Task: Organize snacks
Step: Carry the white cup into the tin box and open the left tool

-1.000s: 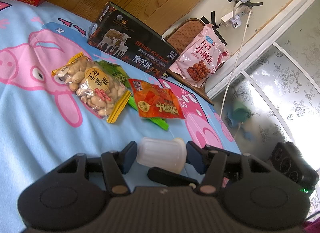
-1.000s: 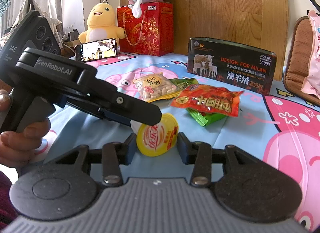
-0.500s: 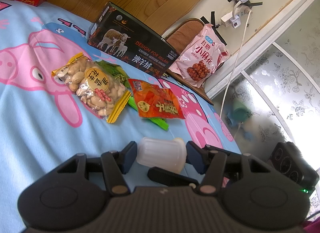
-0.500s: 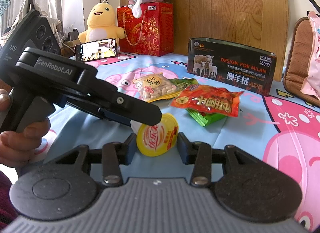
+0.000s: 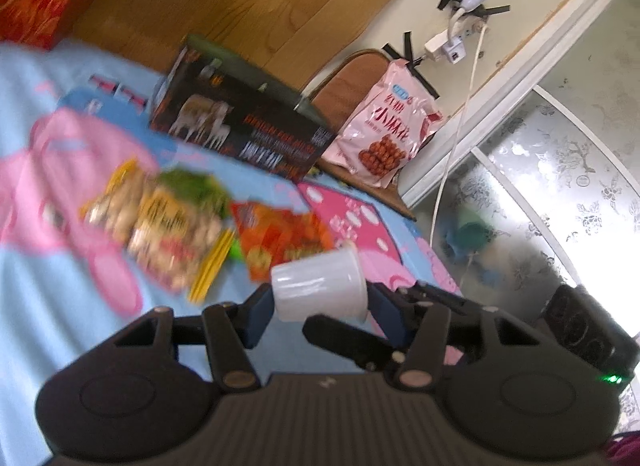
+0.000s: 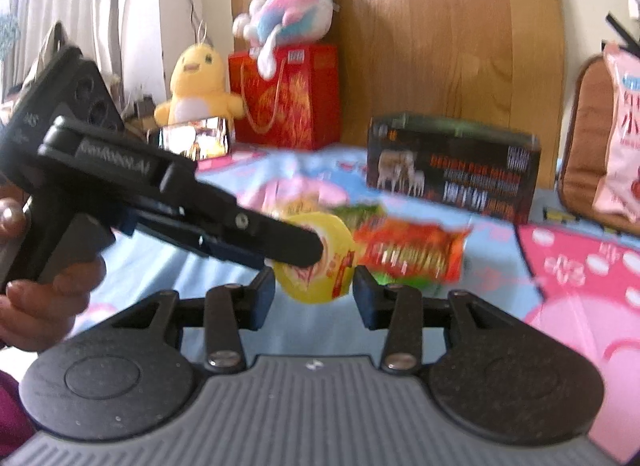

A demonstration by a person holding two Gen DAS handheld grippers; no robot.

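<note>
Blue pig-print bedsheet (image 5: 48,306), wooden headboard (image 6: 440,45), frosted floral glass (image 5: 560,185).

Four snack bags (image 5: 176,225), one jelly cup (image 5: 320,290) (white), one box (image 5: 240,133).

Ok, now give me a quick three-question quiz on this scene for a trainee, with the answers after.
1. Multiple choice: what sits on top of the red gift bag?
A) a phone
B) a pink and blue plush toy
C) a peanut packet

2. True or false: the pink snack bag lies flat.

3. Fill in: between the fingers of the right claw is a small white plastic cup with a ____ foil lid.

Key:
1. B.
2. False: it leans upright against the brown cushion.
3. Yellow.
</note>
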